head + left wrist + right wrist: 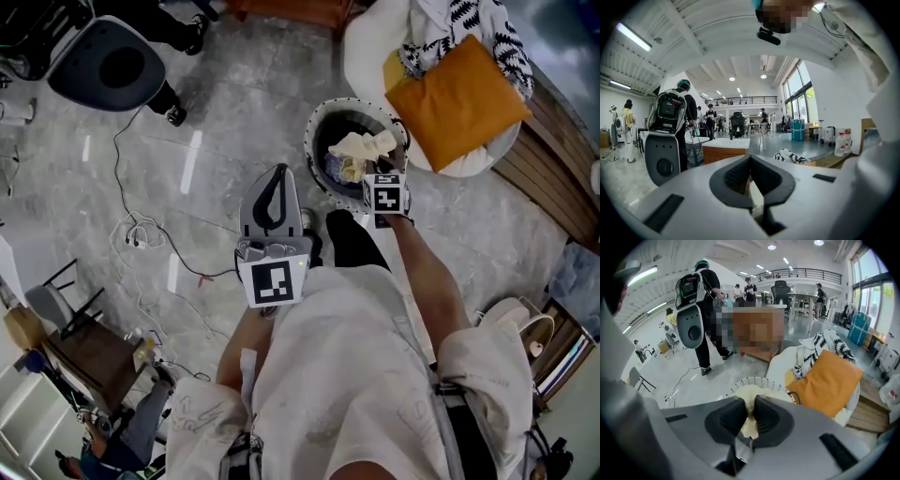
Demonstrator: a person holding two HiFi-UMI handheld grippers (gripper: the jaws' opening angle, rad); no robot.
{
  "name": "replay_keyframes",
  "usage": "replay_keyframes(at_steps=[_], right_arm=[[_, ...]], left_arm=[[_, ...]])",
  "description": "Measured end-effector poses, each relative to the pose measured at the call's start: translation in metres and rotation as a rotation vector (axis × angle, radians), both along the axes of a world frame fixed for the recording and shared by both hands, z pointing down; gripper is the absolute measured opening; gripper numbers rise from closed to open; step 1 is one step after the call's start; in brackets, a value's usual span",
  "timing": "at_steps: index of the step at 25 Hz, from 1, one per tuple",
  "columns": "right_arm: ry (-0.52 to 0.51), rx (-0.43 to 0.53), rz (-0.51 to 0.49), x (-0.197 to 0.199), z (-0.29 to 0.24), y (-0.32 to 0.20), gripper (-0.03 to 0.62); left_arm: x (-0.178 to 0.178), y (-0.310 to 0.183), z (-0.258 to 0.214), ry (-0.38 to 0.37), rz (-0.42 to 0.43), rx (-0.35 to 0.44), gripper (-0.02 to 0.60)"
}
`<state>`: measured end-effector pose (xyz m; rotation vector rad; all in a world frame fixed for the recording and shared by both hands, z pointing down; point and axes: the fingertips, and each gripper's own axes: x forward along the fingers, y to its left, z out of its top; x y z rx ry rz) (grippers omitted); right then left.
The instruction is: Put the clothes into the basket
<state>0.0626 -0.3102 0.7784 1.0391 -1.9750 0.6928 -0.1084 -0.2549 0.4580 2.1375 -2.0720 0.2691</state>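
Observation:
In the head view a round dark basket (323, 127) with a white rim stands on the grey floor just ahead of me. A cream garment (364, 148) hangs into it, over other clothes inside. My right gripper (373, 174) points steeply down over the basket's near rim, shut on this cream garment (749, 420); the basket rim (757, 380) shows just beyond the jaws. My left gripper (272, 199) is held left of the basket, nearly level, away from the clothes. Its jaws (750, 161) meet at the tips with nothing between them.
A white beanbag (366, 42) behind the basket carries an orange cushion (457, 101) and a black-and-white patterned cloth (469, 23). A wooden bench (553, 178) runs along the right. Cables (141, 230) lie on the floor at left, near a grey machine (108, 61). People stand further off.

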Motion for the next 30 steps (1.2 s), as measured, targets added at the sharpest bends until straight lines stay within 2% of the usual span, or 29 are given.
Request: replay_keyframes(at_steps=[4, 9, 13, 22, 30], right_arm=[[0.039, -0.039, -0.023, 0.0, 0.02, 0.001, 0.012], [0.056, -0.058, 0.046, 0.004, 0.028, 0.0, 0.021], [0.053, -0.11, 0.077, 0.007, 0.036, 0.005, 0.135], [0.036, -0.134, 0.115, 0.015, 0.033, 0.019, 0.144], [-0.007, -0.079, 0.14, 0.015, 0.002, 0.031, 0.143]], left_arm=[[-0.001, 0.003, -0.001, -0.005, -0.013, 0.001, 0.005], [-0.008, 0.008, 0.001, -0.006, -0.026, -0.01, 0.005], [-0.01, 0.007, 0.004, -0.002, -0.023, -0.016, 0.005], [-0.004, 0.001, 0.004, 0.012, 0.016, -0.006, 0.005], [0.0, -0.005, 0.003, 0.025, 0.073, 0.007, 0.005]])
